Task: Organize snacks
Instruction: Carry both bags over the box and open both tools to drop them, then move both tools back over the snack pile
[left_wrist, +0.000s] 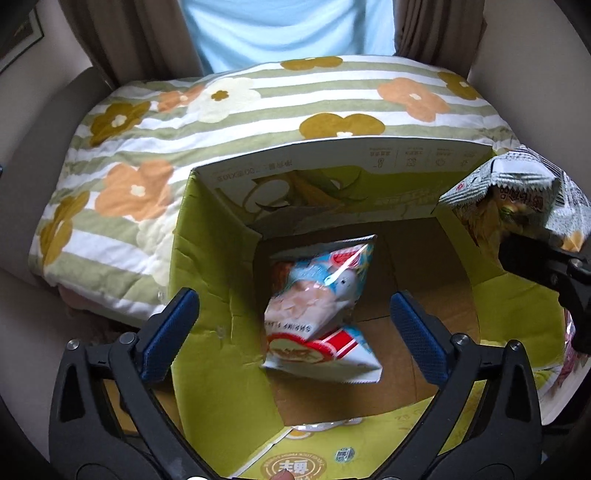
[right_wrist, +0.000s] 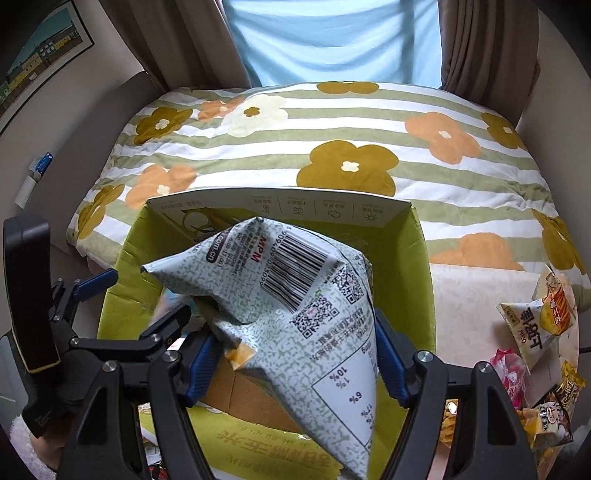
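Two hand-held grippers hung over the green carton (left_wrist: 221, 354) on the bed. My left hand-held gripper (left_wrist: 295, 332) stood with its jaws spread wide and nothing between the pads; the pale blue and red snack bag (left_wrist: 321, 314) was below them inside the carton, clear of both fingers, blurred enough that I could not tell whether it had settled on the cardboard floor. My right hand-held gripper (right_wrist: 291, 362) was clamped on the grey speckled snack bag (right_wrist: 295, 295), pads pressing its sides, with the bag's upper corner jutting out over the carton's mouth.

What worried me most was that puffy grey bag: held by its lower part, it could slip or twist in the pads, and if let go too close to the right wall it might catch on the rim and tip out onto the floral quilt (right_wrist: 332, 147). The two tools were also close together over the one opening, so a careless move could knock them.

Room looked decent. The carton's right half seemed bare, the far flap stood upright, and the near flap lay folded down. More loose snack packets (right_wrist: 532, 325) waited to the right, well apart from the carton.
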